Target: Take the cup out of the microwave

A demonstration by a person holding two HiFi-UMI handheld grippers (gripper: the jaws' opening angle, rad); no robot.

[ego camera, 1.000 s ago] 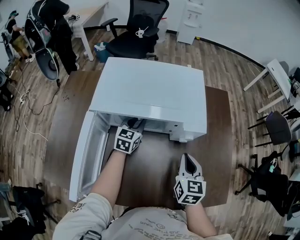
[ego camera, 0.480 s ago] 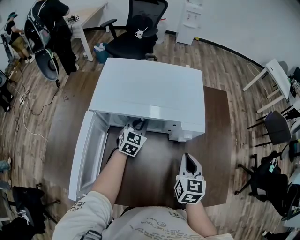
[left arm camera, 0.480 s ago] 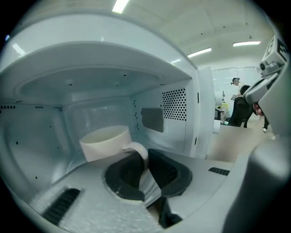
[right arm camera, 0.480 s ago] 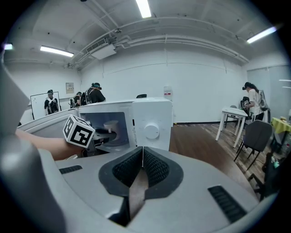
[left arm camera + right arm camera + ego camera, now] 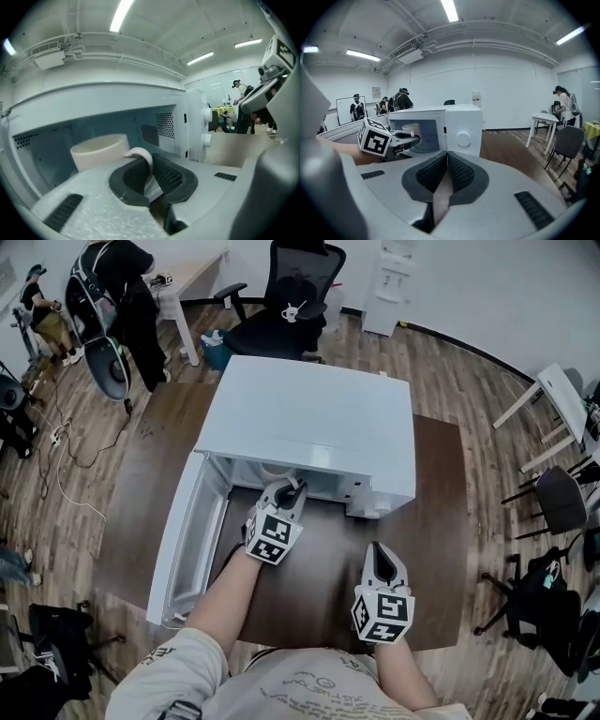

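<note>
The white microwave [image 5: 309, 423] stands on the dark brown table [image 5: 436, 521] with its door [image 5: 187, 540] swung open to the left. A cream cup [image 5: 101, 149] sits at the mouth of the cavity; its rim also shows in the head view [image 5: 277, 471]. My left gripper [image 5: 290, 491] is shut on the cup's handle [image 5: 142, 156], which stands between the black pads. From the right gripper view I see the cup [image 5: 411, 128] and the left gripper [image 5: 410, 137] in front of the opening. My right gripper [image 5: 380, 566] hovers over the table nearer me, shut with nothing in it.
The microwave's knobs [image 5: 463, 138] are on its right front panel. A black office chair [image 5: 291, 306] stands behind the table, and a white table [image 5: 553, 404] and a grey chair [image 5: 558, 498] are to the right. People stand far off by a whiteboard [image 5: 358, 110].
My left gripper has drawn back toward me out of the cavity, bringing the cup to the opening. The right gripper has barely moved.
</note>
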